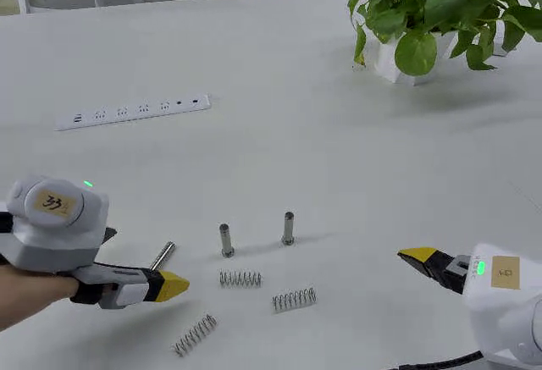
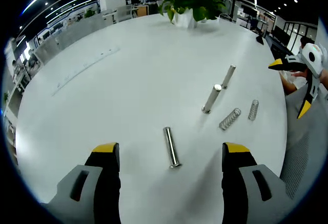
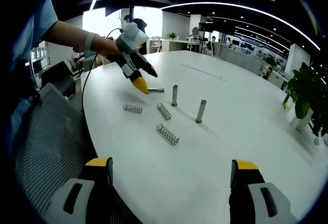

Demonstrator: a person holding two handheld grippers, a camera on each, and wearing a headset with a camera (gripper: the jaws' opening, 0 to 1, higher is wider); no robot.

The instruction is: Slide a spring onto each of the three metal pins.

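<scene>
I count three springs loose on the near part of the table (image 1: 339,158). The middle spring (image 1: 240,278) lies just in front of the pins, the right spring (image 1: 294,300) is beside it, and the near spring (image 1: 195,334) lies closest to me on the left. The left upright pin (image 1: 226,240) and the right upright pin (image 1: 288,228) stand bare, and the lying pin (image 1: 163,256) rests on its side to their left. No pin carries a spring yet.

The springs look like thin wire coils. I expect them to be very light, soft along their length, and ready to roll or squash. I would pinch one gently across the coils near one end, leaving the other mouth free to go over a pin top. The pins look like smooth, stiff steel. The standing ones sit on small feet and could tip under a sideways push, so I would bring the spring straight down. The lying one I would take by its shaft.

The left gripper (image 1: 169,287) sits low over the table with a hand (image 1: 25,289) behind it, pointing toward the lying pin. Its fingers are spread wide and empty, and in the left gripper view the pin lies just ahead between the tips. The right gripper (image 1: 421,256) hovers at the near right, aimed left at the springs and well apart from them, its fingers also spread and empty.
</scene>
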